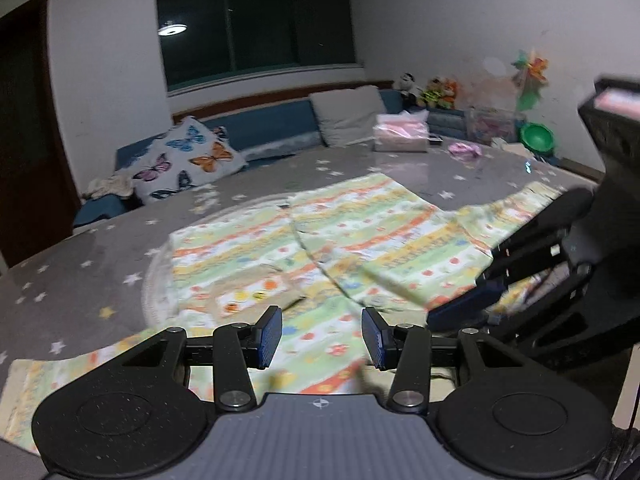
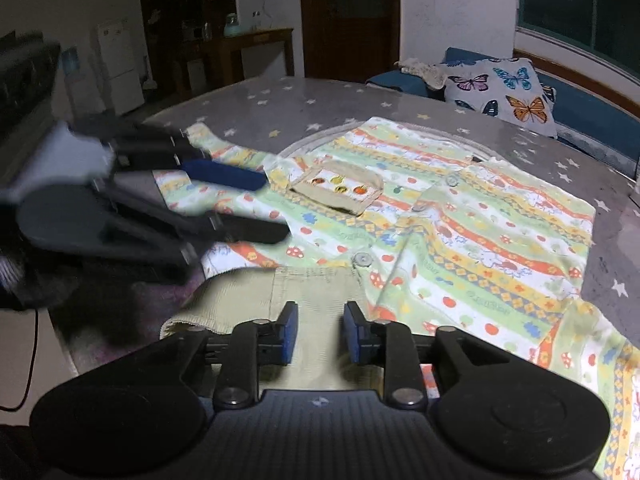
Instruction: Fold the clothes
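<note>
Left gripper (image 1: 322, 336) hangs half open, nothing between its blue pads, right above the striped, fruit-printed cotton shirt (image 2: 460, 216). Right gripper (image 2: 321, 332), jaws narrowly parted and empty, over the shirt's beige ribbed collar (image 2: 316, 292), spread flat on the grey star-patterned table cover (image 1: 80, 264).

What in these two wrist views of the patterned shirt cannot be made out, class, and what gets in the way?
- Left wrist view: the shirt's near hem, hidden behind the left gripper.
- Left wrist view: the shirt's right sleeve, covered by the blurred right gripper.
- Right wrist view: the pocket pictures, too small.
</note>
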A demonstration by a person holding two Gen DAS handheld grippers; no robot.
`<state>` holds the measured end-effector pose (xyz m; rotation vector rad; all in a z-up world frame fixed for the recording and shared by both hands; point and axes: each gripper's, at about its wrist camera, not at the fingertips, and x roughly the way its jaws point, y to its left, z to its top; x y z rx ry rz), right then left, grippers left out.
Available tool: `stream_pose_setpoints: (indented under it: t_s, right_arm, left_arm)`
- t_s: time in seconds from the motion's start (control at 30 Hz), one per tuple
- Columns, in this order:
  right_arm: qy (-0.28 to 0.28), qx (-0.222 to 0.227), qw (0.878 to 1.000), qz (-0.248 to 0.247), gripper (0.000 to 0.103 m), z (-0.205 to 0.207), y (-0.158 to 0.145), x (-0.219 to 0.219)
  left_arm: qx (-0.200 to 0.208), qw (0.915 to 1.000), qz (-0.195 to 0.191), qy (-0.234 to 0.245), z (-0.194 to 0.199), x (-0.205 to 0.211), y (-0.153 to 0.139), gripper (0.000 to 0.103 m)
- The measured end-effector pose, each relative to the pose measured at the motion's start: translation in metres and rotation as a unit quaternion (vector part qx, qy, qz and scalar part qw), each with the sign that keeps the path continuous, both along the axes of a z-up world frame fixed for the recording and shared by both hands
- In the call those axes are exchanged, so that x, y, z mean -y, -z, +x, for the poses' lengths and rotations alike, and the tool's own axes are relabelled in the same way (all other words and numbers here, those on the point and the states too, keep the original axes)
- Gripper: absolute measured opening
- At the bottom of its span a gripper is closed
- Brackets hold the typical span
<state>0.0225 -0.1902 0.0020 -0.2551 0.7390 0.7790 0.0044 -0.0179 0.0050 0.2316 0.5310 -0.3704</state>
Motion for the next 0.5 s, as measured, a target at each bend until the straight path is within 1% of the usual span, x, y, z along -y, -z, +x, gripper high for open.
stream_pose_setpoints:
  t_s: [0.1,0.2,0.37,0.4,0.5]
  right_arm:
    - [0.012,0.003,1.0,0.001,0.029,0.0,-0.001,0.008]
    - [0.019,-0.008,1.0,0.0,0.029,0.0,0.004,0.016]
    - [0.028,-0.004,0.999,0.021,0.029,-0.001,-0.001,0.024]
    - [0.029,-0.007,0.999,0.021,0.031,0.0,0.001,0.023]
    - [0.033,-0.015,0.999,0.02,0.032,0.002,0.007,0.023]
  left_arm:
    - [-0.008,0.9998,0.012,0.01,-0.001,0.009,0.01,0.047]
    - [-0.013,0.9994,0.03,0.013,-0.004,0.014,0.021,0.047]
    - [-0.01,0.9994,0.03,0.012,-0.006,0.014,0.023,0.047]
    - [-0.01,0.9994,0.031,0.012,-0.006,0.015,0.024,0.047]
    - [-0.01,0.9993,0.033,0.011,-0.006,0.015,0.023,0.047]
